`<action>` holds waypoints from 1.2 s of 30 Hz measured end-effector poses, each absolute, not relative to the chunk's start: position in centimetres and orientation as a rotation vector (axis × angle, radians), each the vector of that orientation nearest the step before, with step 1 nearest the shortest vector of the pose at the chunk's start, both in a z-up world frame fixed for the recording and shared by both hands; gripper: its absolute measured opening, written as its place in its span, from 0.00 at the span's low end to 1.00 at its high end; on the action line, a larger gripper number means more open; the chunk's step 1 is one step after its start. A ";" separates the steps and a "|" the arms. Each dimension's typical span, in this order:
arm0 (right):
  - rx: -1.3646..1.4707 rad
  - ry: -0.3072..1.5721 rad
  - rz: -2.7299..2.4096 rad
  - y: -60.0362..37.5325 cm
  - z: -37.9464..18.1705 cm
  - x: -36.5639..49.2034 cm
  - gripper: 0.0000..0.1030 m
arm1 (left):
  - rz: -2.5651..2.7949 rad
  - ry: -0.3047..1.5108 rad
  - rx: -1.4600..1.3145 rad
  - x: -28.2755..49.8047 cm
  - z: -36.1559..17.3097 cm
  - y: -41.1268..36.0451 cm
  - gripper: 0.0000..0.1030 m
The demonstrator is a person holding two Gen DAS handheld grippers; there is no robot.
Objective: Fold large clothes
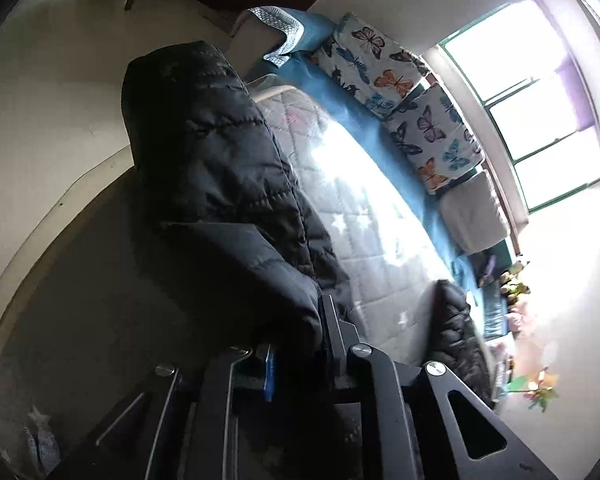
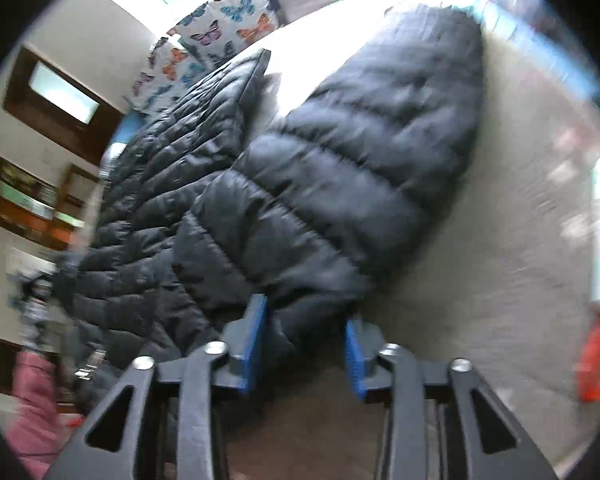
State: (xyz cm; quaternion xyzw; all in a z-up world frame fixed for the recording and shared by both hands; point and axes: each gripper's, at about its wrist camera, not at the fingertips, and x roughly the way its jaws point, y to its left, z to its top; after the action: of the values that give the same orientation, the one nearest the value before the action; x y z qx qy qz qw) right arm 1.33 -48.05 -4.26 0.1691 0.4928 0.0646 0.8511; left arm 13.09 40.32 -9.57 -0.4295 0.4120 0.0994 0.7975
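A large black quilted puffer jacket [image 1: 220, 184] lies on a pale quilted bed cover [image 1: 364, 216]. In the left wrist view my left gripper [image 1: 300, 344] is shut on a fold of the jacket, which bulges up over the fingers. In the right wrist view the jacket [image 2: 340, 152] lies spread with a sleeve running away from me. My right gripper [image 2: 306, 340] is open, its blue pads [image 2: 256, 332] on either side of the sleeve's near end, with cloth between them.
Butterfly-print pillows [image 1: 384, 68] and a grey cushion [image 1: 476, 216] line the bed by a bright window [image 1: 540, 112]. A blue sheet [image 1: 340, 92] edges the cover. A pink garment [image 2: 36, 400] lies at lower left in the right wrist view, an orange object [image 2: 596, 364] at right.
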 end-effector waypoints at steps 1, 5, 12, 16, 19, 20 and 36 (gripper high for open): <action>0.291 1.023 0.097 -47.6 -3.3 0.9 0.45 | 0.210 0.883 -0.928 13.2 -9.5 40.5 0.21; 0.132 0.939 0.153 -43.1 0.1 -0.2 0.47 | 0.215 0.850 -0.981 12.9 -10.3 41.5 0.31; -0.082 0.982 0.525 -30.4 -0.4 1.9 0.48 | 0.162 0.817 -1.190 12.2 -13.8 44.1 0.39; -0.198 1.025 0.672 -22.3 -1.5 4.3 0.48 | 0.168 0.766 -1.236 12.4 -15.1 45.0 0.37; -0.306 1.043 0.753 -16.6 -2.0 4.9 0.48 | 0.156 0.744 -1.195 12.1 -14.6 44.8 0.24; -0.340 1.050 0.772 -14.5 -2.2 5.2 0.48 | 0.150 0.734 -1.175 12.0 -14.0 44.6 0.21; -0.420 1.074 0.785 -8.7 -3.5 5.2 0.51 | -0.209 0.620 -0.684 8.7 5.5 25.7 0.14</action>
State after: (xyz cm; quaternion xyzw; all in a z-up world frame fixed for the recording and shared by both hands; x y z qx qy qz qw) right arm 5.20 -8.71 -3.52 -0.1934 0.4946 0.3615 0.7663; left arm 8.69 25.72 5.48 -0.3294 0.2985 -0.1008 0.8901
